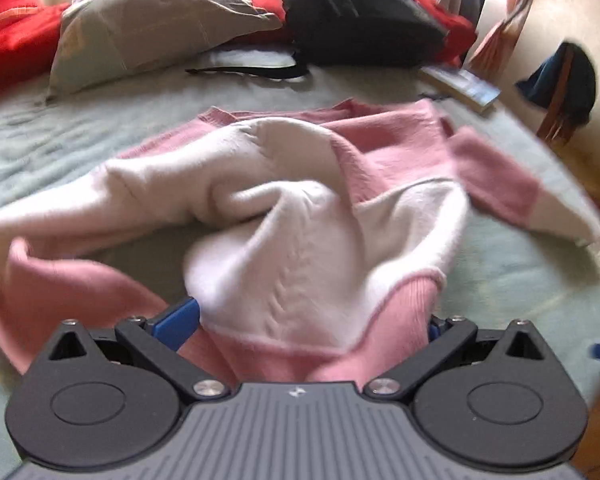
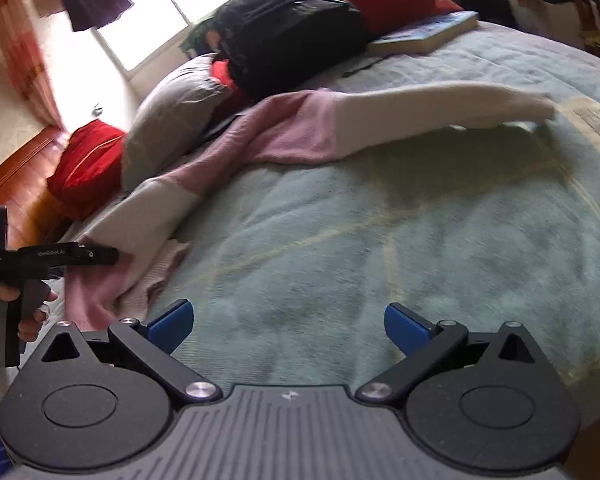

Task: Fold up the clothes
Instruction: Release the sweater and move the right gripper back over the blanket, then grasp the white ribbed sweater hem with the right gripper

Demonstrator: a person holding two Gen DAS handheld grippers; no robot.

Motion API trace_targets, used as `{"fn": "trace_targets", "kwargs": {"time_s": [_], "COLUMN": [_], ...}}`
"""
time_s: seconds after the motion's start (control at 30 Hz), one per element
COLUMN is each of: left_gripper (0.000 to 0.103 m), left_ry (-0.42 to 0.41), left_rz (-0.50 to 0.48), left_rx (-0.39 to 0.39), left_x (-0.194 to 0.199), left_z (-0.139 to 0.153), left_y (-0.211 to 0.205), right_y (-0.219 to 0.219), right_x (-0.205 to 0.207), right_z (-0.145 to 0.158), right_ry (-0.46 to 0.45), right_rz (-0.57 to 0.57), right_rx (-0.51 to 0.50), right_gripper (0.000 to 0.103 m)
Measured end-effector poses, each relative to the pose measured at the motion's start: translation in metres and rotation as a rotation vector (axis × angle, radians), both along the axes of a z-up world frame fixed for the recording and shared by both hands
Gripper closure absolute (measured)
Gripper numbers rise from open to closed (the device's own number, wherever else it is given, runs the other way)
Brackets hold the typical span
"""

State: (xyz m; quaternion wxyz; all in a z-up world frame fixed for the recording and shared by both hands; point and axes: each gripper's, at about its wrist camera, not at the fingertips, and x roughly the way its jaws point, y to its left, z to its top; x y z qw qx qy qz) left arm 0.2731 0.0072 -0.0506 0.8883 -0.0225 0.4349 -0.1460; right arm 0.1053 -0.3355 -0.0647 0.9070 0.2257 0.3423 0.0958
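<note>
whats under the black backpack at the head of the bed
The black backpack lies on the bed, on a red cushion that shows at its edge beside the grey pillow. What lies beneath its middle is covered.

Bed cover (image 2: pixel 420 240): pale green, spread under everything.
Pillow (image 1: pixel 148 28): grey, laid at the head end.
Cushions (image 1: pixel 8 36): red, placed beside the pillow.
Backpack (image 2: pixel 288 28): black, set behind the pillow.
Book (image 2: pixel 428 34): laid flat just beside the backpack.
</note>
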Motion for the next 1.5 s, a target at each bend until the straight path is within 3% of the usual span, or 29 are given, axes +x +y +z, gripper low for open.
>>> {"fn": "trace_targets", "kwargs": {"time_s": [0.17, 0.3, 0.47, 0.57, 0.6, 0.8, 0.97, 1.23, 1.37, 1.5], "left_gripper": [0.001, 0.001, 0.001, 0.001, 0.001, 0.003, 0.005, 0.004, 0.004, 0.004], "left_ry": [-0.073, -0.095, -0.048, 0.074, 0.114, 0.205, 0.116, 0.149, 0.147, 0.143], "left_rz": [-0.071, -0.191, -0.425, -0.532, -0.529, -0.273, -0.180, -0.171, -0.182, -0.196], "left_rx": [0.043, 0.049, -0.033, -0.126, -0.143, -0.128, -0.101, -0.220, -0.239, -0.251], "left_x": [-0.027, -0.043, -0.059, -0.050, -0.042, 0.020, 0.027, 0.040, 0.040, 0.040], "left_z": [0.025, 0.047, 0.062, 0.048, 0.039, -0.014, 0.004, 0.000, -0.003, -0.005], "left_y": [-0.018, -0.041, -0.088, -0.120, -0.127, -0.119, -0.069, -0.026, -0.022, -0.018], "right_y": [0.019, 0.028, 0.028, 0.025, 0.024, 0.017, 0.015, 0.036, 0.055, 0.076], "right_x": [0.012, 0.013, 0.006, 0.002, 0.001, -0.010, -0.009, 0.022, 0.050, 0.087], "right_z": [0.007, 0.010, 0.008, 0.005, 0.004, 0.004, 0.002, -0.003, -0.005, -0.020], "right_ry": [-0.030, -0.046, -0.033, -0.021, -0.014, -0.015, -0.019, -0.034, -0.048, 0.008], "right_rz": [0.048, 0.071, 0.064, 0.046, 0.038, 0.016, 0.025, 0.170, 0.318, 0.393], "right_rx": [-0.017, 0.016, 0.014, 0.021, 0.026, 0.028, 0.026, 0.118, 0.244, 0.355], "right_gripper": [0.000, 0.000, 0.000, 0.000, 0.000, 0.000, 0.000, 0.000, 0.000, 0.000]}}
